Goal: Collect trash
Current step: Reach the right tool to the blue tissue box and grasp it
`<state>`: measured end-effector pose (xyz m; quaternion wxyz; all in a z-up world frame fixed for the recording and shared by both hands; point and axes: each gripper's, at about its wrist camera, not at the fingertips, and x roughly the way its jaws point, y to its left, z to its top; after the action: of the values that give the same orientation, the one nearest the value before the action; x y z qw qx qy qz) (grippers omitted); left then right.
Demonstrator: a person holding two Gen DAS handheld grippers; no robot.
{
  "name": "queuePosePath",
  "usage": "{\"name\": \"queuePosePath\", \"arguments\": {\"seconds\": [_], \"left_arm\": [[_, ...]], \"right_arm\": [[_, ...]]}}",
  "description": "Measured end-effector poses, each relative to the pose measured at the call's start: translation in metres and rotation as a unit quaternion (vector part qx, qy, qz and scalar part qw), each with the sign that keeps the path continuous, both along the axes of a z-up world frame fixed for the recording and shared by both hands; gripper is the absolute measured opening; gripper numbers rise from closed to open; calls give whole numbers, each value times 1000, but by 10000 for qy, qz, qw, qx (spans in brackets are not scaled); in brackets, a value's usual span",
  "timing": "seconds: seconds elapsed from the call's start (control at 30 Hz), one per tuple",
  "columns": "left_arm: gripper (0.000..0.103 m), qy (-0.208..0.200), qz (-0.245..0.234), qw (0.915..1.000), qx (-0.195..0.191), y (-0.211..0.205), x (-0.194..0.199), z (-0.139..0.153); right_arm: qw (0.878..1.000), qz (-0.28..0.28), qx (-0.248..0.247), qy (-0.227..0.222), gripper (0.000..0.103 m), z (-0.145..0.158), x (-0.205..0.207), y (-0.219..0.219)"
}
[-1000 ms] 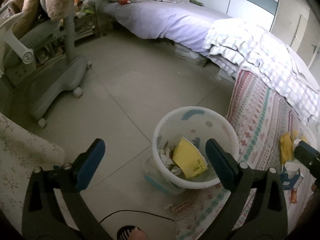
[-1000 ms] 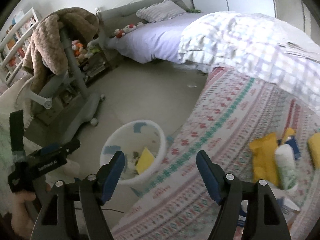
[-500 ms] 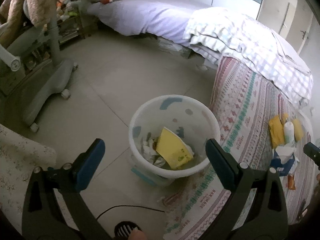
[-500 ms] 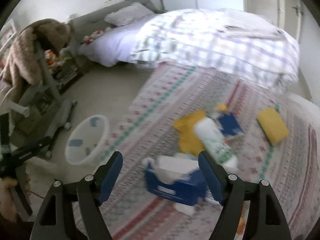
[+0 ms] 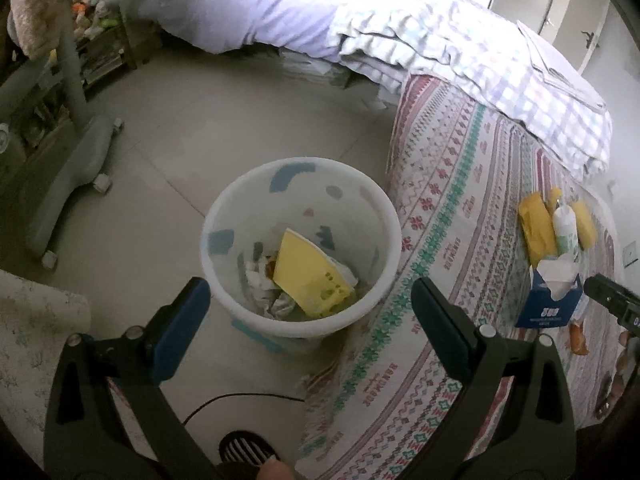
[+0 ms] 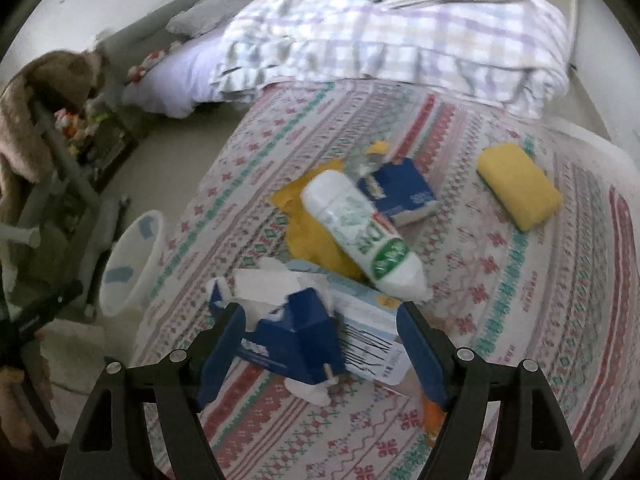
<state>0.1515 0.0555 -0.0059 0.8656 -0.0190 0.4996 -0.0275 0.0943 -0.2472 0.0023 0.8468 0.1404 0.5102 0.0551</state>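
My left gripper [image 5: 308,294] hangs open above the white bin [image 5: 224,216], which holds a yellow packet [image 5: 308,276] and crumpled paper. On the patterned rug [image 6: 500,280], a torn blue tissue box [image 6: 296,336] with white tissue lies between the fingers of my right gripper [image 6: 320,316]. That gripper is open, and its pads stand beside the box without pressing it. Behind the box lie a white bottle [image 6: 360,232], a yellow wrapper [image 6: 316,240], a blue pack [image 6: 396,192] and a yellow sponge [image 6: 518,184]. The bin [image 6: 132,256] stands left of the rug.
A bed with a checked quilt [image 6: 400,32] borders the rug at the back. A grey chair base on wheels [image 5: 68,184] stands left of the bin, and a black cable [image 5: 240,398] crosses the floor near it. An orange scrap [image 5: 578,336] lies by the box.
My right gripper swung from over the bin to the trash on the rug and came down around the blue box. The left gripper drifted slightly; the bin now sits more central.
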Motion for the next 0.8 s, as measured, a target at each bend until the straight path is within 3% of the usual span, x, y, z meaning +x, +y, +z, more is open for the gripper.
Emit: {"name": "queuePosePath", "arguments": {"seconds": [0.13,0.23,0.3,0.33,0.4,0.6,0.8], "left_arm": [[100,44,-76,10000,36,-7,1,-2],[100,58,-107,9999,26,-10,1,-2],[100,52,-117,9999,7,-11,1,-2],[100,50,-120,9999,-1,-11,1,-2],[100,54,-130,9999,-18,-13,1,-1],[100,77,-252,9996,-44,-26,3,-2],[100,83,-478,9987,-166,-52,0,0]], "right_arm": [[9991,371,-217,-66,79,-5,9,16],[9974,526,-500,-24,72,-13,15,23],[9945,660,-812,-82,49,-12,15,29],[9934,730,-878,-135,43,-10,14,31],[9930,840,-814,-189,21,-6,12,32],[9926,808,-649,-628,18,20,-3,25],[9929,188,-527,-1052,18,47,-20,-13]]}}
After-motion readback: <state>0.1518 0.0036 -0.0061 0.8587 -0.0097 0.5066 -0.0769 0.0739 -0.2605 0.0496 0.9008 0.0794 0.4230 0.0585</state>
